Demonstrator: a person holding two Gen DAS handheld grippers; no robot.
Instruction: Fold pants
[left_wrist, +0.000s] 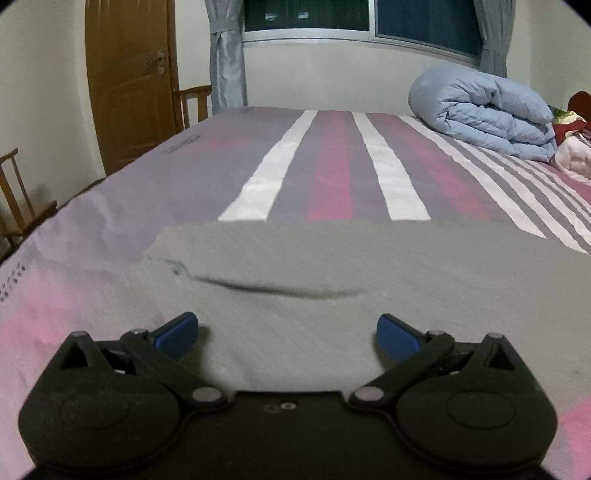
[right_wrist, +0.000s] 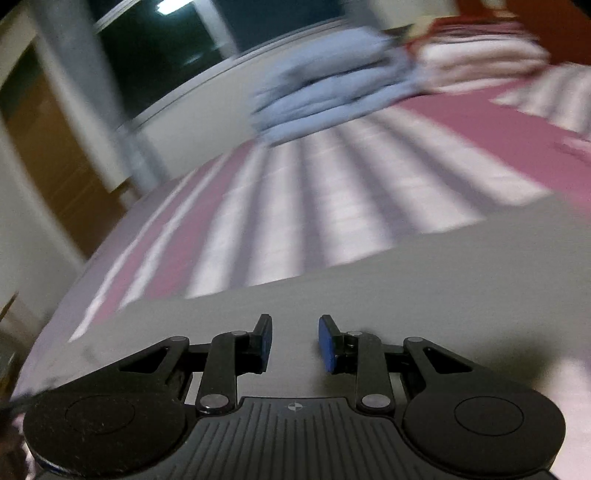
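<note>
Fingers (left_wrist: 177, 332) spread, grey pants (left_wrist: 314, 266), striped bed (left_wrist: 332, 166)

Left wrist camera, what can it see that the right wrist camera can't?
Only the left wrist view shows the wooden chairs, the door handle and a dark crease in the grey pants. Only the right wrist view shows the right gripper, jaws narrowly apart, everything blurred. Both share the pants, the striped bedsheet, the rolled blue quilt, door and window. The left gripper is wide open.
</note>
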